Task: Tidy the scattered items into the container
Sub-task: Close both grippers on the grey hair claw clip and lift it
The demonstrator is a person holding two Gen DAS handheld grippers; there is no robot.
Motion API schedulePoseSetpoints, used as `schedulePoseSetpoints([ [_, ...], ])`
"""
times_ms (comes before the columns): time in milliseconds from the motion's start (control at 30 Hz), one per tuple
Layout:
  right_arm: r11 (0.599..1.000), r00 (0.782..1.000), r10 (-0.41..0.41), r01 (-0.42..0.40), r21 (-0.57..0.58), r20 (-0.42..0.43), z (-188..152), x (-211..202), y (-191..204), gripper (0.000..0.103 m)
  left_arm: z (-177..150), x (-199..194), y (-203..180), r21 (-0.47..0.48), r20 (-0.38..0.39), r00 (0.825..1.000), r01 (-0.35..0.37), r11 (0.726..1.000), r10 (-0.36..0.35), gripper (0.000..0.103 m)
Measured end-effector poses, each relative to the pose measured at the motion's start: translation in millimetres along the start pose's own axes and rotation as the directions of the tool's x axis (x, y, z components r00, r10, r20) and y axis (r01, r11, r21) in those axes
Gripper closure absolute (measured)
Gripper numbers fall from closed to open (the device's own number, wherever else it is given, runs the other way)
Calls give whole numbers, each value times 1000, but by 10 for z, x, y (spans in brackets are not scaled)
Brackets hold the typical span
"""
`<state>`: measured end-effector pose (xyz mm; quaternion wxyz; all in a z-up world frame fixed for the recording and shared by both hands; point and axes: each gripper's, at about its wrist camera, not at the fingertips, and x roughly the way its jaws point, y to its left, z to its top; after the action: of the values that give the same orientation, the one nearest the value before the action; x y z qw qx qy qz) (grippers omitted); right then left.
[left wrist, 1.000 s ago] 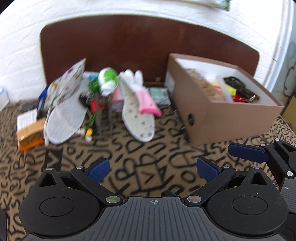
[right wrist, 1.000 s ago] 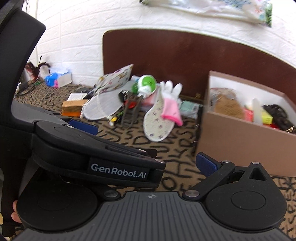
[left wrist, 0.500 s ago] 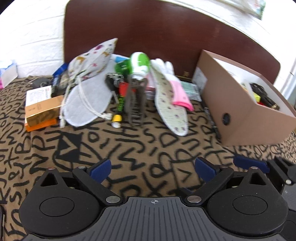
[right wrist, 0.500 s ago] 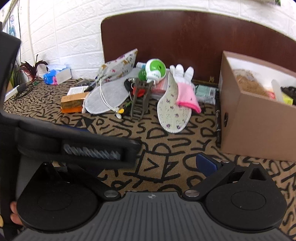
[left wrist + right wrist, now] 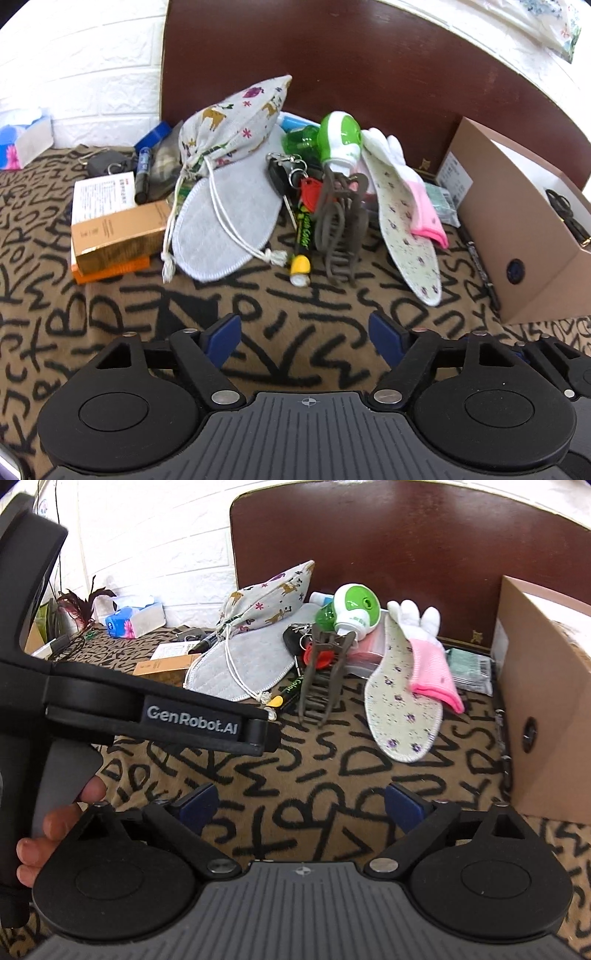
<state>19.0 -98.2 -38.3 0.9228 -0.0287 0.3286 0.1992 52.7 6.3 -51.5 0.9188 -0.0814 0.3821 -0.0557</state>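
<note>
In the left wrist view, the left gripper sits at the bottom centre of the frame with its jaws wide apart and nothing between them. Most of the clutter remains on the patterned cloth across the middle of the frame: a printed drawstring bag on a grey pad, a tan box at left, a bunch of keys, a green-and-white bottle, a brown hair claw, a floral insole and a pink-cuffed glove. The cardboard box, the container, stands at the right edge; a dark object shows inside it, so some tidying appears done, though little of its inside is in view.

In the right wrist view, the right gripper at bottom centre is likewise spread wide and empty. The left gripper's body crosses the left half of the frame. The same pile lies in the upper middle, with the hair claw and insole nearest. The cardboard box fills the right edge. Judging by the heap, most of the task is left, and neither gripper has a piece in hand.
</note>
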Motion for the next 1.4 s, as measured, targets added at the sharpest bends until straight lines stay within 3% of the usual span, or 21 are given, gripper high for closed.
schedulePoseSetpoints([
  [133, 1000, 1000, 1, -2, -22, -12, 33, 134, 8, 24, 77, 83, 18, 0, -16, 999, 28, 1000, -28, 34],
  [467, 999, 999, -31, 31, -29, -7, 195, 426, -27, 41, 392, 313, -62, 25, 23, 998, 53, 998, -53, 37],
  [1033, 999, 999, -41, 42, -10, 22, 369, 692, -154, 45, 654, 698, -172, 50, -26, 991, 131, 990, -130, 41],
  [1067, 999, 999, -41, 41, -13, 24, 375, 698, -156, 48, 661, 708, -170, 50, -32, 991, 135, 990, -134, 41],
  [1100, 999, 999, -39, 39, -17, 27, 380, 705, -159, 54, 665, 715, -167, 49, -37, 990, 137, 989, -135, 50],
  [1133, 999, 999, -34, 34, -20, 29, 389, 712, -160, 72, 667, 720, -164, 50, -42, 990, 136, 989, -134, 56],
  [1167, 999, 999, -24, 24, -23, 26, 392, 717, -170, 77, 667, 727, -163, 51, -45, 990, 137, 989, -135, 56],
  [1400, 993, 999, -28, 30, -113, 15, 291, 527, -55, 82, 574, 601, -205, 47, -55, 989, 139, 989, -136, 57],
])
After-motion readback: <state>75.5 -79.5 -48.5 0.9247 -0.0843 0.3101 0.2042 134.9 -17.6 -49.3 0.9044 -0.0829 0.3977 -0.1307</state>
